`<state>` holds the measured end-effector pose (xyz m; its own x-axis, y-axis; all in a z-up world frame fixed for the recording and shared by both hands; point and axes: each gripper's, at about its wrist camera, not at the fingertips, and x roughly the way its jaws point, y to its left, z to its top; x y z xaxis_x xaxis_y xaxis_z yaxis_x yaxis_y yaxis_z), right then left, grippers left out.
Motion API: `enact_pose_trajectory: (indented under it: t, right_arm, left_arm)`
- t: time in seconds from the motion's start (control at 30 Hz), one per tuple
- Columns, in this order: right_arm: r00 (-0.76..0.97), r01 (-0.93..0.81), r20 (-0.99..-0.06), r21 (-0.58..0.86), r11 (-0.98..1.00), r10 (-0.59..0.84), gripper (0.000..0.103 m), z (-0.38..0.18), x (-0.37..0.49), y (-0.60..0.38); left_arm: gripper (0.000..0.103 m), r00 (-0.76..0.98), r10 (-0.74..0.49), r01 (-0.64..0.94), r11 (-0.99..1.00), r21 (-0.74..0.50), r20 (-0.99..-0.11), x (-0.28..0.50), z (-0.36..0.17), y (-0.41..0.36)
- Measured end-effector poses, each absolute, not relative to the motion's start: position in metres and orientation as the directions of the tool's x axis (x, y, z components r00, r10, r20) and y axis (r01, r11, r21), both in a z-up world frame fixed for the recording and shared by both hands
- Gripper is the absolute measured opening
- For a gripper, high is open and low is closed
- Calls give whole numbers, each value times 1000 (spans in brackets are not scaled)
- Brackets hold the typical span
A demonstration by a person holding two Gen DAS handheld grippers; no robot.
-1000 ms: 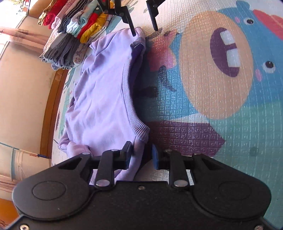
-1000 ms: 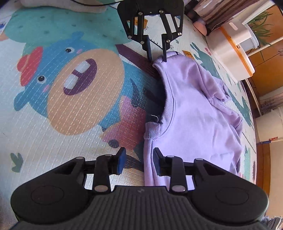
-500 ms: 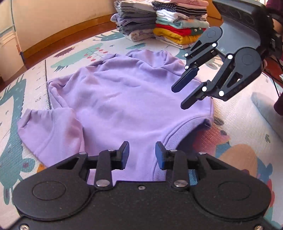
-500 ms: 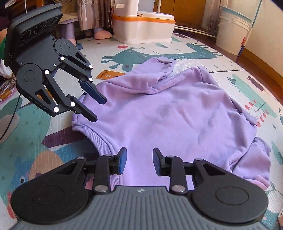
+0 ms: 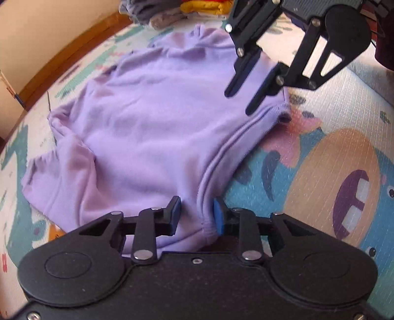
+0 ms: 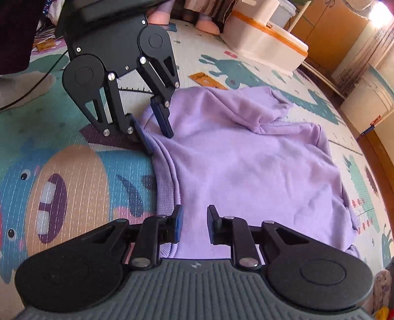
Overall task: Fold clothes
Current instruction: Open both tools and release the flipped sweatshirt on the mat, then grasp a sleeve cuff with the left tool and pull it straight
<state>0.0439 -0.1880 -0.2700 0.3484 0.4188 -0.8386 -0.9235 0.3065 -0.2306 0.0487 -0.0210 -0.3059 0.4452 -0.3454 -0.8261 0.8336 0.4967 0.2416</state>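
Observation:
A lilac sweatshirt (image 5: pixel 147 128) lies flat on the play mat, its ribbed hem (image 5: pixel 236 152) turned toward both grippers. My left gripper (image 5: pixel 197 216) is open, low at one hem corner, with the ribbing between its fingers. From the right wrist view, that left gripper (image 6: pixel 159 144) straddles the hem edge of the sweatshirt (image 6: pixel 246 167). My right gripper (image 6: pixel 194 221) is open just over the other end of the hem, with cloth under its gap. In the left wrist view the right gripper (image 5: pixel 238 103) hangs above the far hem corner.
A stack of folded clothes (image 5: pixel 197 7) sits beyond the sweatshirt by the wall. A white storage box with an orange band (image 6: pixel 266 41) stands at the mat's far side. A person's socked foot (image 6: pixel 24 86) rests at left. The cartoon play mat (image 5: pixel 332 184) spreads out beside the hem.
Both grippers have come down closer to the hem's two corners. The left one now has the ribbing between its fingers. The sweatshirt has not shifted.

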Motion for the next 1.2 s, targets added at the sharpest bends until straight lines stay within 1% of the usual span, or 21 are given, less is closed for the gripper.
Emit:
enact_pose_trajectory:
  t: [0.03,0.1,0.2,0.3,0.33,0.4,0.5,0.53,0.57,0.63,0.8,0.93,1.0,1.07,1.17,1.2]
  right_arm:
    - [312,-930,-867,-195,312,388,22,-275,50,-187]
    - [288,-932,-871,-160,326,398,23,-277,51,-193]
    - [276,-909,-865,-93,407,419,23,-269,59,-197]
    - [287,-865,-848,-29,501,445,25,-260,75,-202]
    - [292,-843,-844,-5,538,450,25,-258,81,-204]
    - [320,-803,-844,0,596,431,26,-256,93,-207]
    - [364,-738,-844,-4,675,393,26,-256,109,-211]
    - [371,-723,-847,-5,691,381,29,-257,113,-212]
    - [370,-713,-850,0,701,376,35,-258,114,-213]
    - [362,-706,-858,5,708,366,43,-264,114,-214]
    - [339,-722,-875,-5,692,347,44,-272,108,-210]
    - [329,-726,-881,-5,688,341,44,-275,107,-209]
    - [327,-724,-882,-3,690,340,45,-276,107,-209]
    - [322,-716,-883,9,699,341,49,-277,109,-210]
    - [279,-683,-890,80,726,361,55,-279,119,-214]
    - [274,-685,-893,79,724,357,56,-279,119,-213]
  left_arm:
    - [27,412,-345,850,477,221,-843,53,-301,-22]
    - [28,329,-391,865,489,109,-859,69,-278,-14]
    - [29,334,-475,800,600,-21,-814,97,-247,10]
    - [29,402,-499,658,740,-137,-768,137,-227,38]
    - [29,427,-487,598,784,-166,-762,154,-226,46]
    - [32,462,-454,474,853,-220,-762,182,-223,63]
    - [33,520,-370,319,920,-227,-769,209,-222,82]
    - [33,533,-345,275,934,-227,-773,217,-223,89]
    - [33,540,-331,237,942,-237,-774,226,-227,95]
    - [33,553,-296,156,955,-252,-779,242,-234,107]
    - [33,574,-239,-4,956,-295,-783,275,-247,136]
    - [33,590,-205,-6,966,-259,-781,295,-247,145]
    - [33,590,-221,5,963,-271,-776,305,-247,148]
    - [33,591,-241,28,960,-279,-769,313,-247,149]
    - [33,588,-224,36,967,-251,-777,324,-250,146]
    - [33,585,-219,37,969,-245,-781,328,-252,145]
